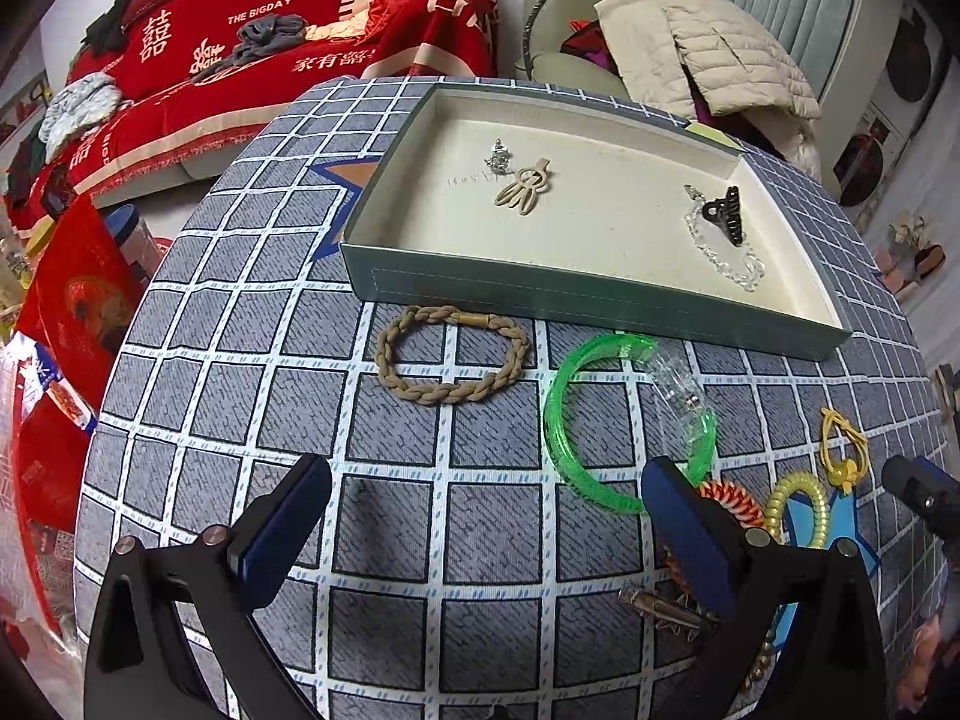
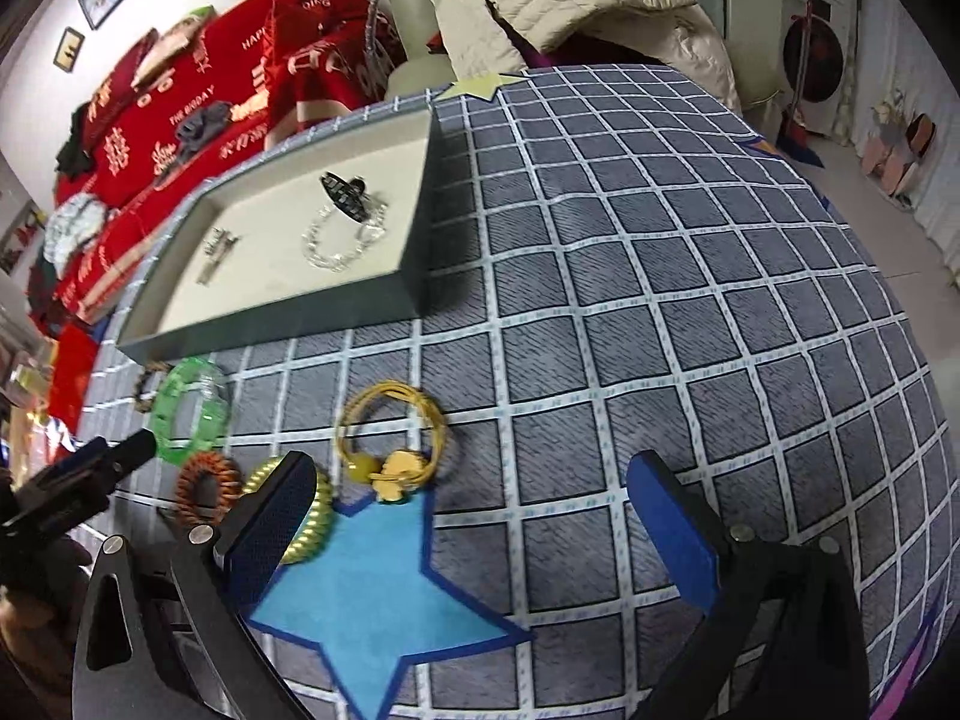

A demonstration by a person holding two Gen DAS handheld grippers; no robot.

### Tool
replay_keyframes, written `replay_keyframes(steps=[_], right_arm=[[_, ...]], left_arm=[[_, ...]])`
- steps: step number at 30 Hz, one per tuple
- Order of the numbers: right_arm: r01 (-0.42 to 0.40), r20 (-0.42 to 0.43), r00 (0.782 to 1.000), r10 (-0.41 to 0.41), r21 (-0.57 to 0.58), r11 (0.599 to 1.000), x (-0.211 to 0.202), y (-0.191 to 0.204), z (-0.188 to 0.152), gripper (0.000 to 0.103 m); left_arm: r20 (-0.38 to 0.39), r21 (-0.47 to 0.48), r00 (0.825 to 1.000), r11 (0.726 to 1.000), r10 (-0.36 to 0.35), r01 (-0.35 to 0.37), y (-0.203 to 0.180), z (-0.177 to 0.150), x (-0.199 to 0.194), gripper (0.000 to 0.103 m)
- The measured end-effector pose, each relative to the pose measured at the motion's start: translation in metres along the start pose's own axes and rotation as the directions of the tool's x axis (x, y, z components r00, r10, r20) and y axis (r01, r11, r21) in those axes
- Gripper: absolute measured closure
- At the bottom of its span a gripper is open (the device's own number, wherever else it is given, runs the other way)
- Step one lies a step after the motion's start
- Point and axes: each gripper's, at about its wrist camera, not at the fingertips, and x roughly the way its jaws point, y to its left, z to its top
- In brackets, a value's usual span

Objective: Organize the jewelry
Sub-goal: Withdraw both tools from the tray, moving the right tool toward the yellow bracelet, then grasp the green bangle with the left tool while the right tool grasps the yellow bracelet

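Left gripper [image 1: 486, 516]: jaws spread wide, nothing between them, hovering over the checked tablecloth [image 1: 492, 540]. Right gripper [image 2: 471, 516]: likewise released and empty, above a blue star patch [image 2: 384, 594] on the cloth.

Nearest items, left wrist view: a spiked metallic piece [image 1: 660, 606] lies just inside the right finger, partly hidden, so its type is uncertain. Beside it, an orange coil hair tie [image 1: 729, 507] and a yellow coil hair tie [image 1: 801, 510], both partly behind the finger. In the right wrist view the yellow coil sits touching the left finger of the right gripper.

Next out: a yellow elastic tie with a charm [image 2: 393, 438] rests at the star's upper tip, just ahead of the right gripper. A green bangle [image 1: 624, 420] with a clear section lies flat ahead of the left gripper; a tan braided band [image 1: 450, 354] lies to its left, close to the tray wall.

Farther: a grey-green tray [image 1: 600, 306] holding a beige hair clip [image 1: 525, 186], a small silver piece [image 1: 498, 156], a black claw clip [image 1: 723, 219] and a clear bead bracelet [image 1: 726, 252], the claw clip resting on the bracelet.

Beyond the table: a red blanket [image 1: 270, 42] and a beige jacket [image 1: 708, 54].
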Motion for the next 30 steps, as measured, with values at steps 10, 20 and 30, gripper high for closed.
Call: replay_keyframes(steps=[10,20,30], right_arm=[[0.089,0.009,0.996,-0.089,-0.092,0.992,0.012,0.012,-0.001,0.002],[0.095,0.008,0.995,-0.096,-0.197,0.976,0.021,0.036,-0.003,0.029],[0.027,-0.008,1.000,-0.029,-0.169,0.985,0.019,0.034,0.001,0.036]], left_arm=[[-0.031,-0.043,0.999,0.999,-0.019,0.017,0.001,0.003,0.012,0.000],[-0.020,-0.011,1.000,1.000,0.008,-0.009,-0.008,0.005,0.013,0.001],[-0.020,0.060,0.999,0.998,0.031,-0.030,-0.023,0.007,0.014,0.018]])
